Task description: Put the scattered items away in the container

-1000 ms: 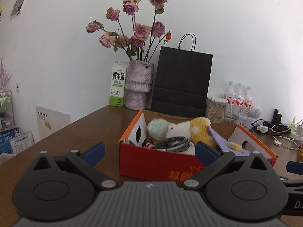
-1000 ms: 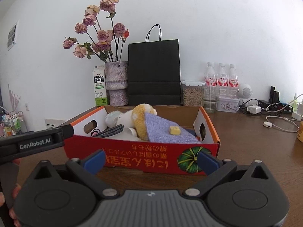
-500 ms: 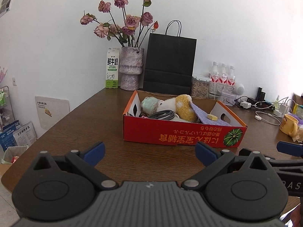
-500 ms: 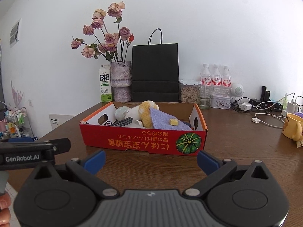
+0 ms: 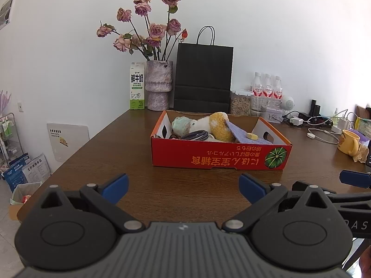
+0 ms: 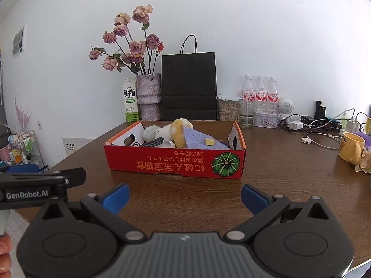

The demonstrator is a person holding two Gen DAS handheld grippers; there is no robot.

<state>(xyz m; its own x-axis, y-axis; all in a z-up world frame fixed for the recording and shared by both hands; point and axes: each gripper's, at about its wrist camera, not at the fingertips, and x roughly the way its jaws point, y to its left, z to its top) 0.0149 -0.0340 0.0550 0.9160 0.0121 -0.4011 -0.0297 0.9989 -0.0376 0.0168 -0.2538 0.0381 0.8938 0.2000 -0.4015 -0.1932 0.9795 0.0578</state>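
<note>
Tabletop (image 5: 139, 143) carries a red cardboard box (image 5: 218, 156) mid-surface, printed with a green pumpkin, holding a yellow-white plush (image 5: 215, 127), purple cloth (image 5: 243, 135) and coiled cable (image 5: 194, 136). Left gripper (image 5: 183, 185) and right gripper (image 6: 184, 195) hover near the front edge, jaws wide apart, empty.

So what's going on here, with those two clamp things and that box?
A person holds a two-finger gripper in each hand to tidy loose items into the red box. Both the left gripper and the right gripper are open and empty, held over the table short of the box. Inside it lie a plush toy, a purple cloth, a small yellow block and a coiled cable.
</note>
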